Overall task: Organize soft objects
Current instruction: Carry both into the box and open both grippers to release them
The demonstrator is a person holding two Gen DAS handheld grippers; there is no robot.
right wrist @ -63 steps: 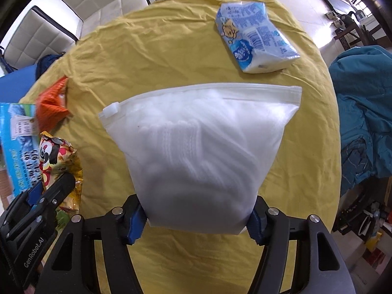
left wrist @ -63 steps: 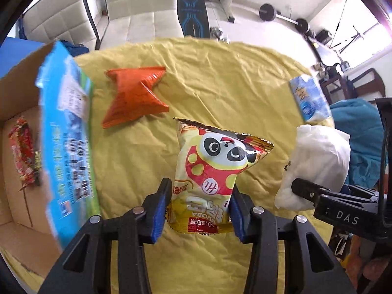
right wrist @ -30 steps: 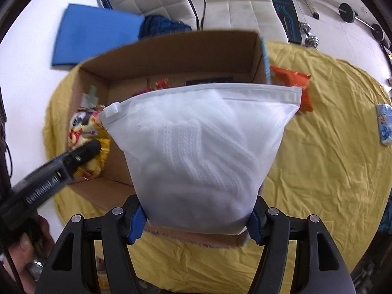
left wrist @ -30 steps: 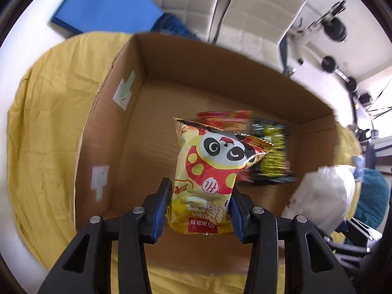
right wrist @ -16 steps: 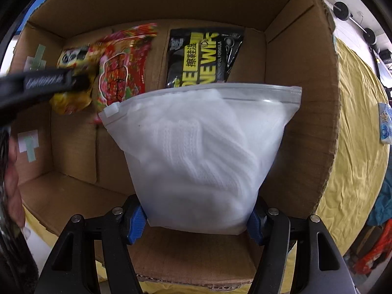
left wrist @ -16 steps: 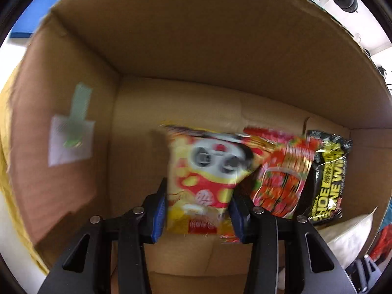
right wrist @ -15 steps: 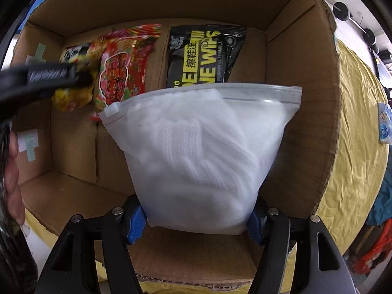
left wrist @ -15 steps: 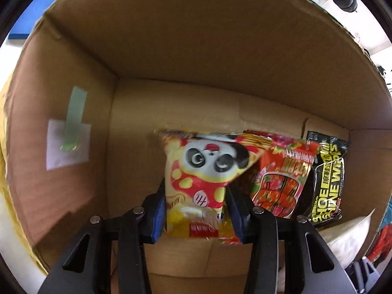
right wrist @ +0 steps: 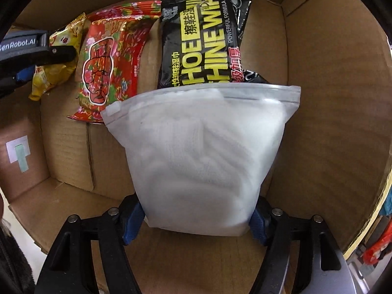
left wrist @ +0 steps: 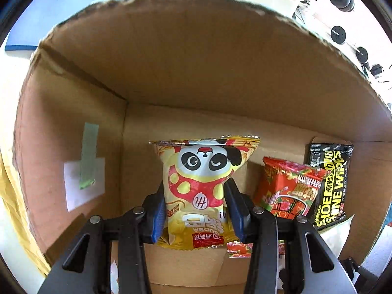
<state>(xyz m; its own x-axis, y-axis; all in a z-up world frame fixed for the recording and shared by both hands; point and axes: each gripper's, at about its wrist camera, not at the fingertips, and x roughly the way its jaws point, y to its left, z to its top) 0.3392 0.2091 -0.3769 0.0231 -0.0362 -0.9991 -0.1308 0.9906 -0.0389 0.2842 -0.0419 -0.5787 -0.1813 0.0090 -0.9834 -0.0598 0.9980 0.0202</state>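
Observation:
Both grippers point down into an open cardboard box [left wrist: 196,61]. My left gripper [left wrist: 196,205] is shut on a yellow panda snack bag [left wrist: 203,171], held upright near the box's left corner. Beside it lie a red flowered pack [left wrist: 286,191] and a black shoe-wipes pack [left wrist: 330,183]. In the right wrist view, my right gripper [right wrist: 196,220] has a white zip bag [right wrist: 201,152] between its jaws, which are opening; the pads still touch the bag's sides. The bag's top lies over the wipes pack [right wrist: 203,44] and beside the red pack [right wrist: 110,61]. The panda bag [right wrist: 56,73] shows at the upper left.
The box wall [right wrist: 330,98] stands close on the right. A taped white label [left wrist: 84,178] is on the left wall. Yellow cloth [left wrist: 14,196] lies under the box, with a blue mat [left wrist: 49,12] and weights [left wrist: 338,34] on the floor beyond.
Both grippers carried their bags from over the yellow cloth to the box and sank into it. The right gripper's jaws have spread slightly around the white bag.

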